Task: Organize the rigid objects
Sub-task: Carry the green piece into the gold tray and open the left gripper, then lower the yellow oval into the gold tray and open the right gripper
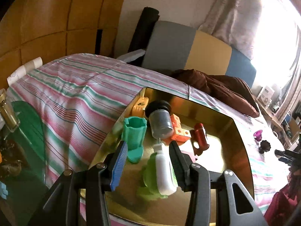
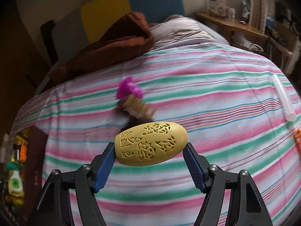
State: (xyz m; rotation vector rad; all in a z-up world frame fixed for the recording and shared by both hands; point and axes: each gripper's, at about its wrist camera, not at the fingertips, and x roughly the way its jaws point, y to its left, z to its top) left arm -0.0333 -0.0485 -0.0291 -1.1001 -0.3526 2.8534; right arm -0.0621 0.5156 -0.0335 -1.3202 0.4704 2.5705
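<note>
In the left wrist view my left gripper (image 1: 147, 154) is open above a shiny gold tray (image 1: 235, 162) on the striped bedspread. Below the jaws a white-and-green bottle (image 1: 164, 171) lies in the tray, blurred, touching neither finger. The tray also holds a teal cup-like piece (image 1: 134, 131), a grey jar with a black lid (image 1: 160, 121), an orange block piece (image 1: 178, 130) and a red piece (image 1: 200, 137). In the right wrist view my right gripper (image 2: 150, 148) is shut on a yellow carved egg-shaped piece (image 2: 151, 143), held above the bed.
A magenta piece (image 2: 128, 90) and a tan toy (image 2: 139, 109) lie blurred on the bedspread (image 2: 207, 103) beyond the egg. A clear tube (image 2: 283, 99) lies at right. A brown blanket (image 1: 222, 92) is heaped behind the tray. A purple cup (image 1: 257, 134) and a dark piece (image 1: 264, 146) lie right of the tray.
</note>
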